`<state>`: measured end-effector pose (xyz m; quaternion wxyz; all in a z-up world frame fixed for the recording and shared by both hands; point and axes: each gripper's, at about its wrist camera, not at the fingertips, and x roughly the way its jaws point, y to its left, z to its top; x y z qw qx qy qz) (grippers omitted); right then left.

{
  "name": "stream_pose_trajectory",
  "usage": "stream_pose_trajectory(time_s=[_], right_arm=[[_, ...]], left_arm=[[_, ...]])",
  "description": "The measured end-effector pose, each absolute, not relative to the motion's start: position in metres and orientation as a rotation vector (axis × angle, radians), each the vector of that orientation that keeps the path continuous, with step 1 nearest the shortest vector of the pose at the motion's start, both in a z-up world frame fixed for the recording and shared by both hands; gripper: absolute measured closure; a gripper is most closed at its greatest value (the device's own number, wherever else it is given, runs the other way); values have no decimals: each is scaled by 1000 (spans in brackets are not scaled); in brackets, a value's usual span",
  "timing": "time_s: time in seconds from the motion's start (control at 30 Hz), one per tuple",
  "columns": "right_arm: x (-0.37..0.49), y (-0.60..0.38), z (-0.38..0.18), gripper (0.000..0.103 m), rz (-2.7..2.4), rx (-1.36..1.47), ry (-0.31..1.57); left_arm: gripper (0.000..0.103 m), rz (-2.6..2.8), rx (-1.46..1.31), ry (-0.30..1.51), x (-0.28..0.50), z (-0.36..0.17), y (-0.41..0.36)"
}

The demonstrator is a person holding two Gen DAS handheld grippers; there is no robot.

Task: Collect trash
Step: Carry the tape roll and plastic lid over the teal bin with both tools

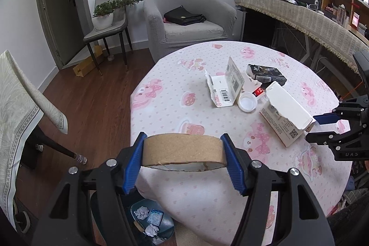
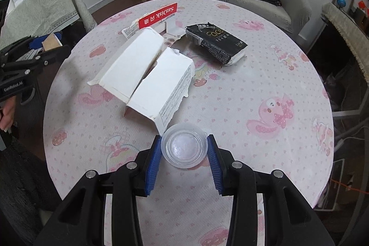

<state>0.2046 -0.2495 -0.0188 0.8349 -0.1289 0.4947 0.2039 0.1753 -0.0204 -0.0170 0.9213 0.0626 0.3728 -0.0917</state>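
My left gripper (image 1: 183,161) is shut on a brown cardboard tape roll (image 1: 182,148), which hangs over the near edge of the round table (image 1: 175,107). My right gripper (image 2: 184,149) is shut on a small clear plastic cup (image 2: 184,145), held low over the pink cloth beside a torn white carton (image 2: 147,75). A black tissue pack (image 2: 216,43) and a red-labelled SanDisk box (image 2: 159,15) lie farther back. A white cap (image 1: 247,103) sits between the boxes. The right gripper (image 1: 311,128) shows at the carton's right end; the left gripper (image 2: 57,45) shows at the table's left.
A blue bin (image 1: 166,231) holding crumpled paper stands on the wood floor under the table's near-left edge. A grey armchair (image 1: 189,22) with a black bag, a chair with a plant (image 1: 103,15) and a covered desk (image 1: 299,15) ring the table.
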Motion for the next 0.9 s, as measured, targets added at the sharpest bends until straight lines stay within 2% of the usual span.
stream_pose_trajectory(time_s=[0.47,0.9], right_arm=[[187,-238,-19,63,519,-241,1070],[171,-161,12,63,807,-143,999]], left_arm=[[36,-140,110,764,170,-18,12],[36,7,39,814,168,-50,77]])
